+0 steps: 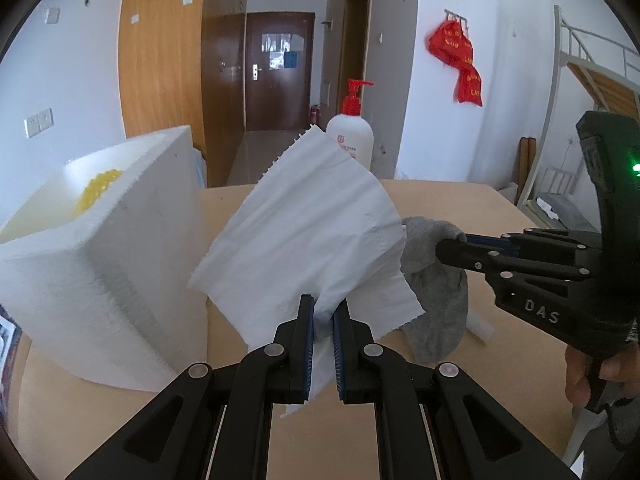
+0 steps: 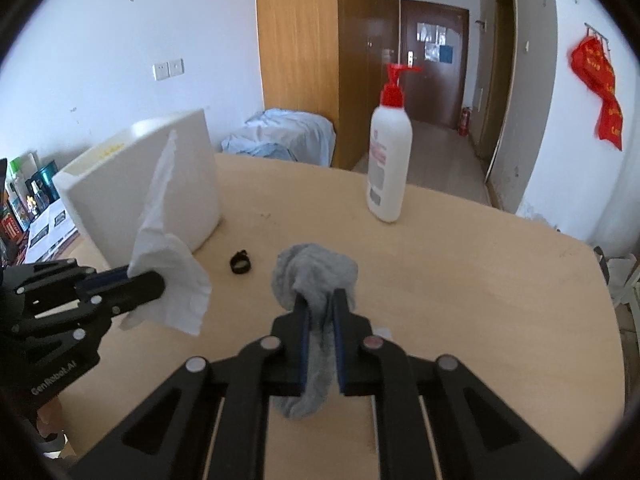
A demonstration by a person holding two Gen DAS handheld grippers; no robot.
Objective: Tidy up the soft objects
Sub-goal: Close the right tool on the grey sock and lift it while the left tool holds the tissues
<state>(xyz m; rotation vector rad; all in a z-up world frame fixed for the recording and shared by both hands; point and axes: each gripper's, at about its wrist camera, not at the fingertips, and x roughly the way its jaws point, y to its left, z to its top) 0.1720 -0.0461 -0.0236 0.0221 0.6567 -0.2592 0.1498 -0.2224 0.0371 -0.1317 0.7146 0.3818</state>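
Note:
My left gripper [image 1: 323,312] is shut on a white paper tissue [image 1: 312,224] and holds it up above the wooden table [image 1: 460,392], just right of the white foam box [image 1: 100,264]. The tissue [image 2: 168,248] and left gripper [image 2: 154,280] also show in the right wrist view. My right gripper [image 2: 320,304] is shut on a grey sock [image 2: 316,276], held above the table's middle. It appears at the right in the left wrist view [image 1: 450,244], with the sock [image 1: 436,300] hanging behind the tissue.
The foam box [image 2: 160,184] holds something yellow [image 1: 96,190]. A white pump bottle with a red top [image 2: 388,160] stands at the table's far side. A small black ring [image 2: 241,262] lies near the box. A white scrap [image 1: 480,324] lies under the sock.

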